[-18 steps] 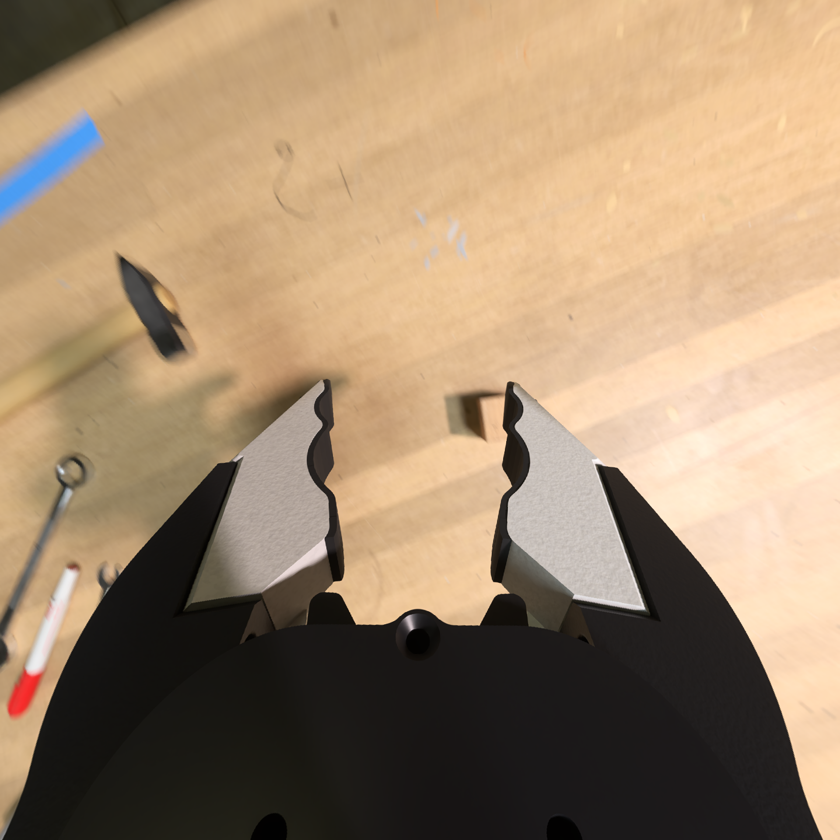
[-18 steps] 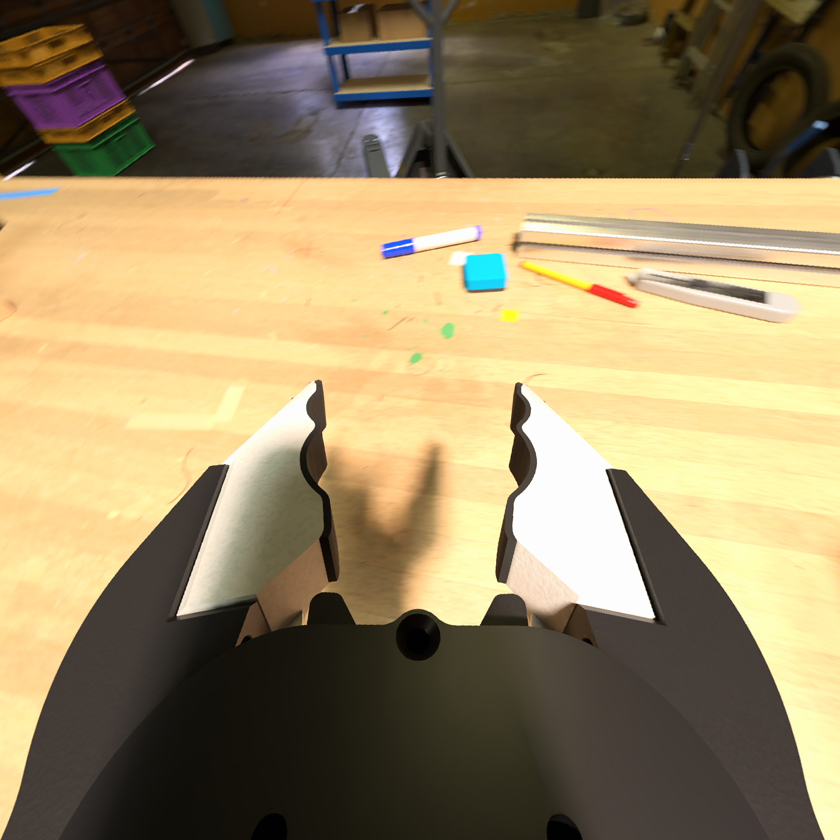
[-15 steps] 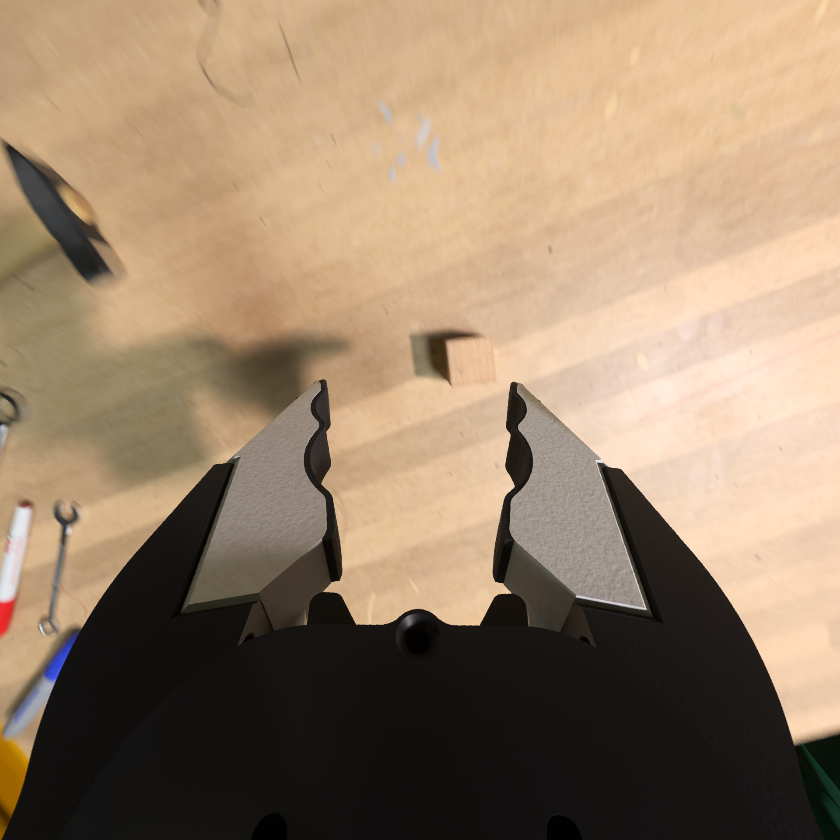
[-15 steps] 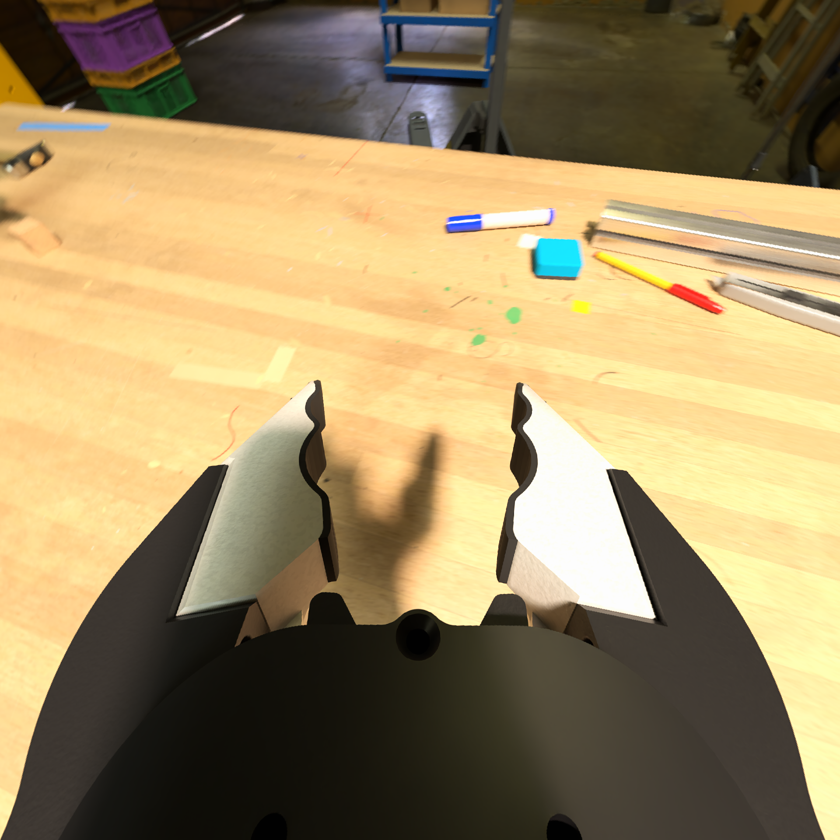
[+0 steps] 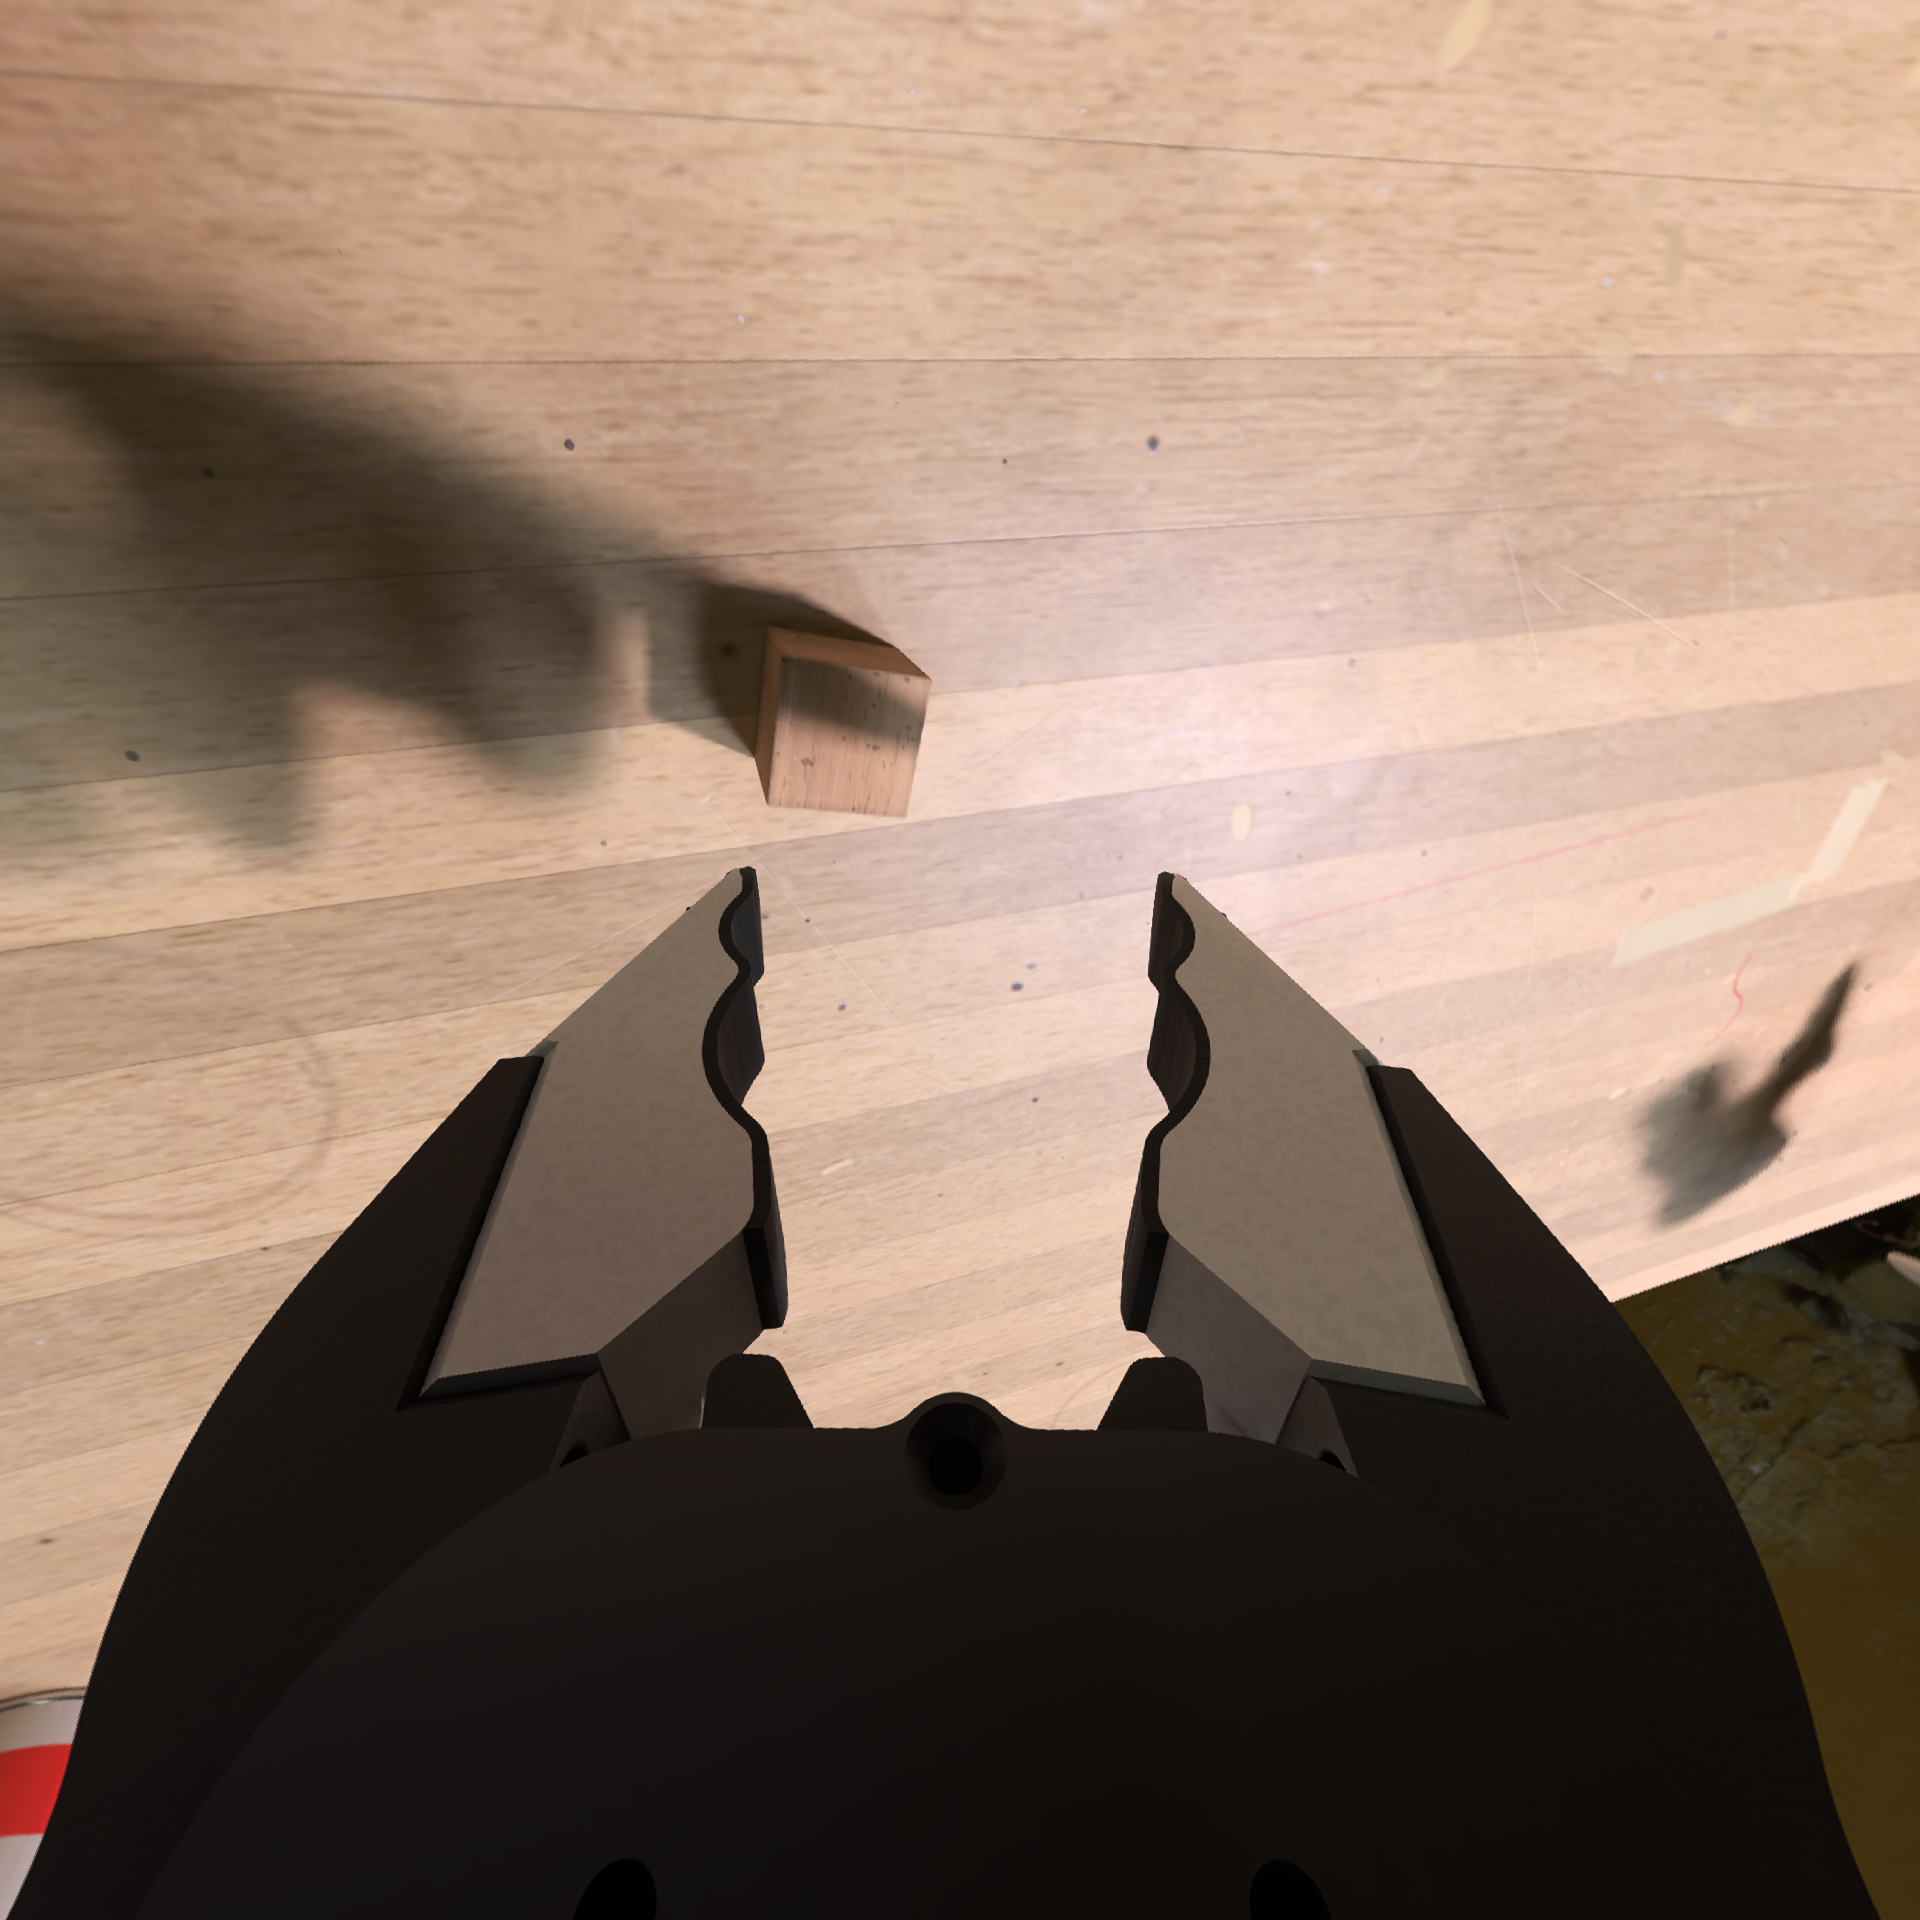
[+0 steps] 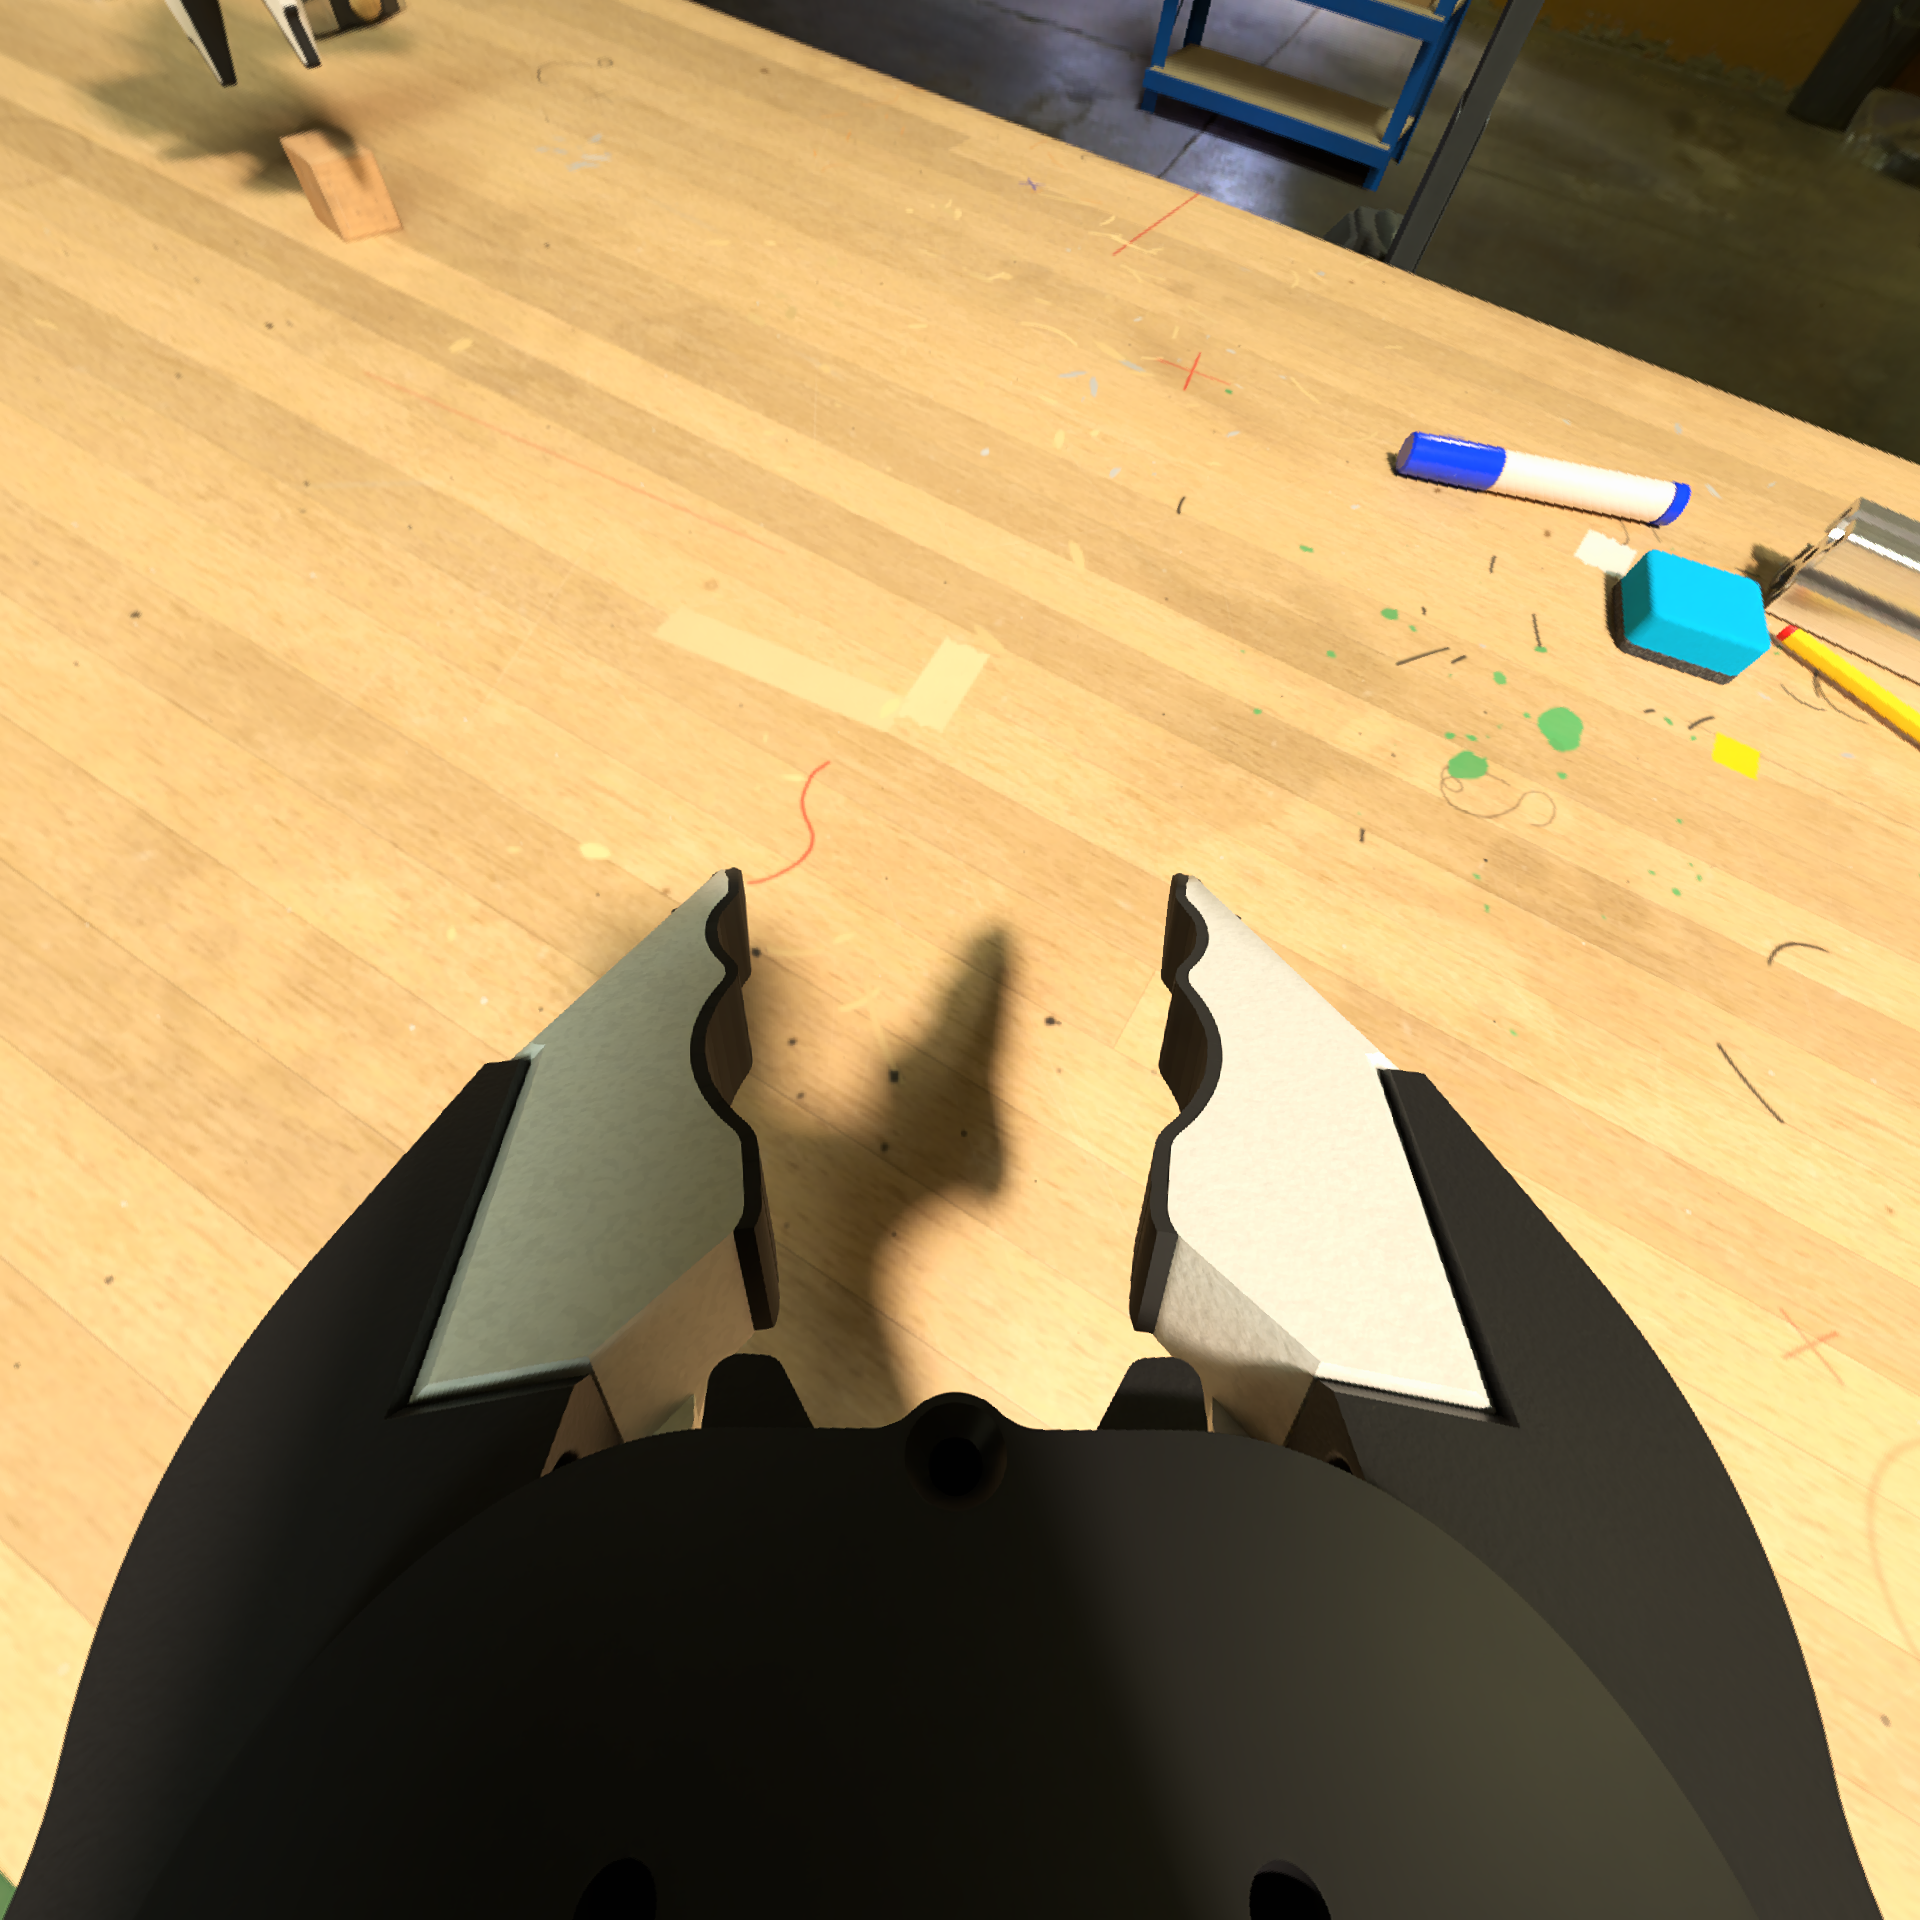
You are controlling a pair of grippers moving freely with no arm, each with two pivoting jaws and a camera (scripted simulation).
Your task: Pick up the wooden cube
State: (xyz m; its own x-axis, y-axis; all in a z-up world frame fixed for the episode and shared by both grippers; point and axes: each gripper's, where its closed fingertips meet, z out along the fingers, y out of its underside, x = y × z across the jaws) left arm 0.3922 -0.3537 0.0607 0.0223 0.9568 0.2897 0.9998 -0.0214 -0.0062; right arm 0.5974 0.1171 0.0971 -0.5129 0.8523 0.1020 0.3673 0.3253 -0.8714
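A small wooden cube point(image 5: 844, 732) rests on the wooden workbench point(image 5: 1247, 312). In the left wrist view it lies just beyond my left fingertip, left of the gap's centre. My left gripper point(image 5: 956, 878) is open and empty, pointing down above the bench near the cube. In the right wrist view the cube point(image 6: 341, 185) sits far off at the top left, with the left gripper's fingertips point(image 6: 260, 31) hovering above it. My right gripper point(image 6: 956, 878) is open and empty over bare bench, far from the cube.
A blue-capped marker point(image 6: 1543, 480), a cyan eraser point(image 6: 1694, 615), a yellow pencil point(image 6: 1855, 681) and a metal bar point(image 6: 1860, 566) lie at the right. The bench edge point(image 5: 1766, 1247) is at the lower right. A red-and-white object point(image 5: 31, 1787) shows at lower left. A blue shelf point(image 6: 1288, 83) stands beyond.
My left gripper has come lower and closer to the cube, which now looks larger and sits left of centre; the hammer and wrenches left view. My right gripper turned left, bringing the cube into view.
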